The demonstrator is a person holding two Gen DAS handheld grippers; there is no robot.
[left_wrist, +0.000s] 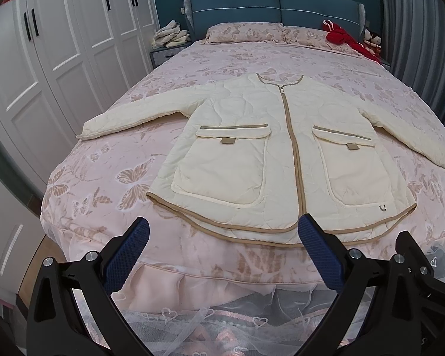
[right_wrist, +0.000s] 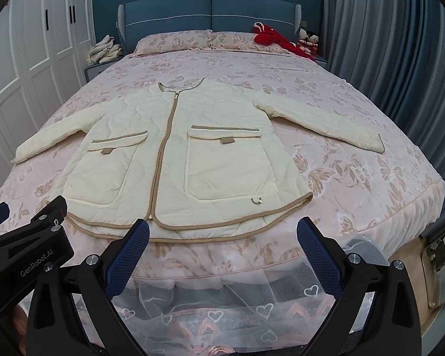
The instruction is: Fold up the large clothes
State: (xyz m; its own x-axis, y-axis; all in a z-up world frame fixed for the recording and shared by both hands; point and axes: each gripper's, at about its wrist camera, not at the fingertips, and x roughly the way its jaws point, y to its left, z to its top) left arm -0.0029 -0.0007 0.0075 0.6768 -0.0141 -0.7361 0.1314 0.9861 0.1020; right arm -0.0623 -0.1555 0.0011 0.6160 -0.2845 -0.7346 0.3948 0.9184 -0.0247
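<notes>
A cream quilted jacket with tan trim, a closed zip and two front pockets lies flat, face up, on the pink bed, sleeves spread to both sides; it also shows in the right wrist view. My left gripper is open and empty, hovering at the foot of the bed just short of the jacket's hem. My right gripper is open and empty, also just short of the hem. The left gripper's body shows at the left of the right wrist view.
The bed's pink butterfly quilt has a lace skirt at its foot. Two pillows and a red garment lie at the headboard. White wardrobes stand left, grey curtains right.
</notes>
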